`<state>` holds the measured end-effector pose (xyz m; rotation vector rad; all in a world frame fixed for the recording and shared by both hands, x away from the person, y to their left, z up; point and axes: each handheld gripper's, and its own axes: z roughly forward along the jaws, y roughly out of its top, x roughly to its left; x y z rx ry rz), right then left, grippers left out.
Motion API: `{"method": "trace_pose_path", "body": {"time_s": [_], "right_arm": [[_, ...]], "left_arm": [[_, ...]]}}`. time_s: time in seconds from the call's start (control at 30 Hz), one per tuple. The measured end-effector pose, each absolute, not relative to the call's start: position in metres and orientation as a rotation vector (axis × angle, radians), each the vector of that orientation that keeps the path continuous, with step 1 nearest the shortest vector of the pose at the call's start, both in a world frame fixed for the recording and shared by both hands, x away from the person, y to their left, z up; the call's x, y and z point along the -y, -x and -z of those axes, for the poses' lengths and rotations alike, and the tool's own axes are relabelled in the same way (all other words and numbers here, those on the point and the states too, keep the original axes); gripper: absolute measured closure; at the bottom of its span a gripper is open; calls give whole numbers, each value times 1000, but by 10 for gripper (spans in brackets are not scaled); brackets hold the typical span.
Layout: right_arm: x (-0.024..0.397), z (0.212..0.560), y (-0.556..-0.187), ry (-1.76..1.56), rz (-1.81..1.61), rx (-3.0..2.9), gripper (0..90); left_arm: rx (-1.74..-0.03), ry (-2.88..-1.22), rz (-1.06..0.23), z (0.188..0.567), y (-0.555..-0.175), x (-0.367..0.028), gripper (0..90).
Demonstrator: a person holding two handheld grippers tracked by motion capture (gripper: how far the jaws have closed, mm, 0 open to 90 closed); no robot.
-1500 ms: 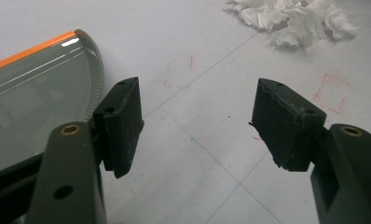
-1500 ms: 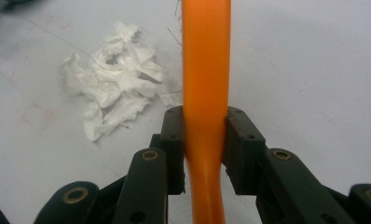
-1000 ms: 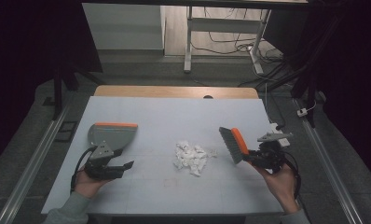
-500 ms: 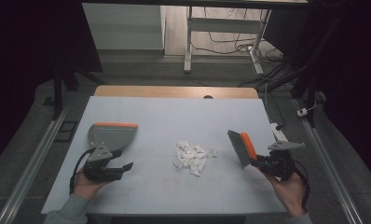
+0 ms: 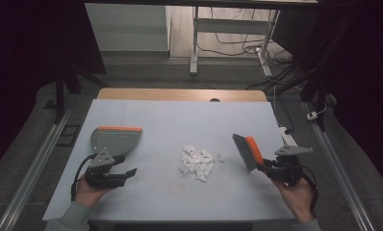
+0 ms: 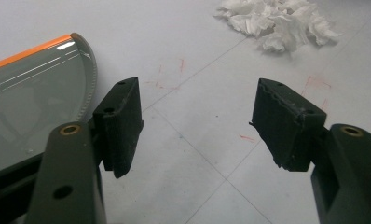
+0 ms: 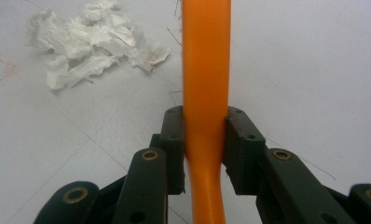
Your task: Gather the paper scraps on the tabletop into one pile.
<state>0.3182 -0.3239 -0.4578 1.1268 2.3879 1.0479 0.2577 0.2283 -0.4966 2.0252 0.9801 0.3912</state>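
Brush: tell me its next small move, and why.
Probably sweep the brush left toward the paper scraps. The right claw grips its handle, bristles stand right of the pile, and the dustpan waits at the far left, beside the open left claw.

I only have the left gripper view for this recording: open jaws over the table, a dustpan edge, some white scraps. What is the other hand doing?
Observer: The right gripper is shut on an orange brush handle.
Operator: Where is the brush relative to the scraps?
Observer: In the high view the brush is to the right of the paper scraps, apart from them.
Operator: Is my gripper holding the dustpan?
Observer: No. The left gripper is open, and the dustpan lies flat on the table just beyond it.
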Motion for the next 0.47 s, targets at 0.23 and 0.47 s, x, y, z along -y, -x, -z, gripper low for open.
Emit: {"method": "trace_pose_path", "body": {"time_s": [0.23,0.47], "right_arm": [[325,456,-317,-1123,-1057,-2382,710],[323,455,-316,-1110,-1061,-2382,710]], "left_arm": [[-978,-2024,-391,496,-258,-229,336],[-976,-2023,-391,496,-257,-228,336]]}}
